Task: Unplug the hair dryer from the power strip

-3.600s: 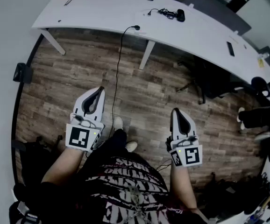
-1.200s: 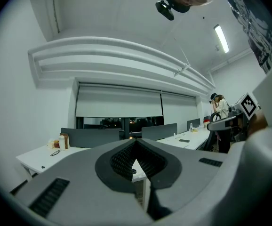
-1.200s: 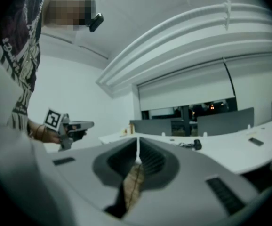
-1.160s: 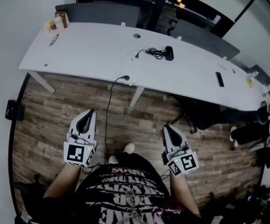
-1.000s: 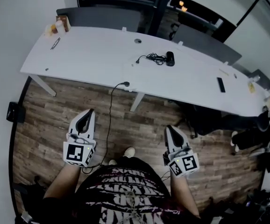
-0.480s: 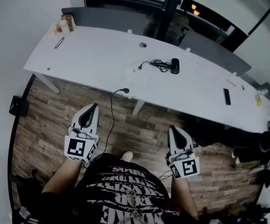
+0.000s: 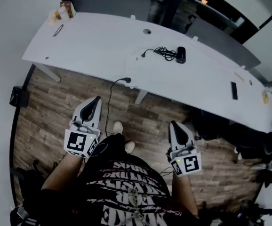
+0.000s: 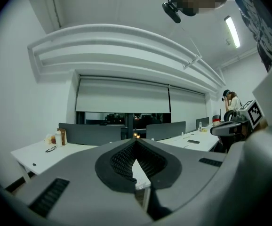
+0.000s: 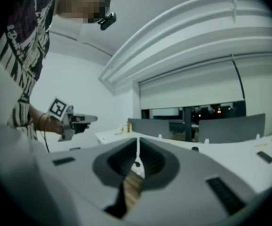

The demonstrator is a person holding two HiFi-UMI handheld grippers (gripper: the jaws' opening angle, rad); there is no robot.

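Observation:
A black hair dryer (image 7: pixel 181 54) lies on the long white table (image 7: pixel 93 46), its thin cord (image 7: pixel 162 52) coiled to its left. A black cable (image 7: pixel 110 102) rises from the floor to a plug (image 7: pixel 127 80) at the table's near edge; I cannot make out the power strip against the white top. My left gripper (image 7: pixel 96 100) and right gripper (image 7: pixel 173 124) are held low over the wooden floor, well short of the table, both shut and empty. The left gripper (image 8: pixel 136 142) points level across the tabletop. The right gripper (image 9: pixel 137 140) does the same.
Bottles and a box (image 7: pixel 63 11) stand at the table's far left end, and a dark phone (image 7: pixel 234 90) lies at its right. A black chair (image 7: pixel 220 126) sits under the table on the right. Another person (image 8: pixel 231 100) stands far right.
The person has stepped closer to the table, a foot now showing ahead. Both grippers came forward with the body and stayed shut.

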